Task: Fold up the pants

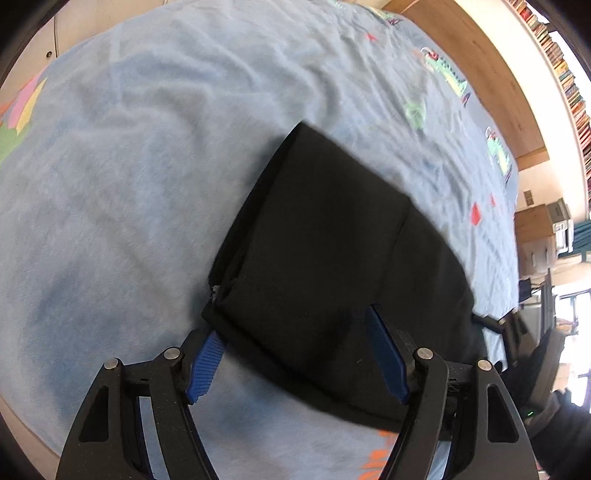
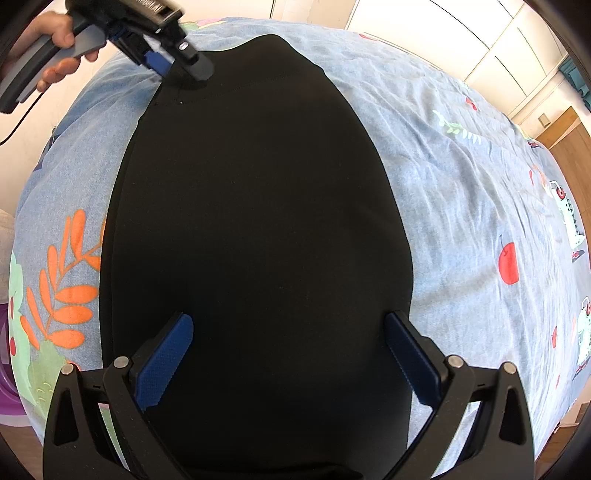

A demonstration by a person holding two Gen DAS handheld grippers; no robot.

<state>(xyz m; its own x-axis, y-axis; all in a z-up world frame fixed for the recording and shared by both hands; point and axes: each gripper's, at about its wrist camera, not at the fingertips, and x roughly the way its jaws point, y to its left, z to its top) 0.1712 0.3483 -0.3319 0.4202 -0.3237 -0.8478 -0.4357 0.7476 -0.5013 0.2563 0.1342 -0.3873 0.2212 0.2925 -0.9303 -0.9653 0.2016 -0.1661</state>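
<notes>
Black pants point(image 2: 258, 206) lie flat along a light blue bedspread point(image 2: 461, 177), stretching away from my right gripper. My right gripper point(image 2: 288, 321) hovers over their near end, open wide, its blue pads point(image 2: 166, 362) apart over the cloth. At the far end is my left gripper point(image 2: 177, 70), held in a person's hand point(image 2: 59, 37). In the left wrist view the pants point(image 1: 325, 251) show a folded corner between the fingers of my left gripper point(image 1: 295, 325). It stands open: one blue pad point(image 1: 205, 365) sits at the corner's edge, the other over the cloth, with no pinch visible.
The bedspread point(image 1: 129, 166) carries printed orange leaves point(image 2: 66, 288), red apples and dinosaurs. A wooden panel point(image 1: 480, 66) and bookshelves point(image 1: 569, 81) border the bed in the left wrist view. White cupboard doors point(image 2: 424, 33) stand beyond the bed.
</notes>
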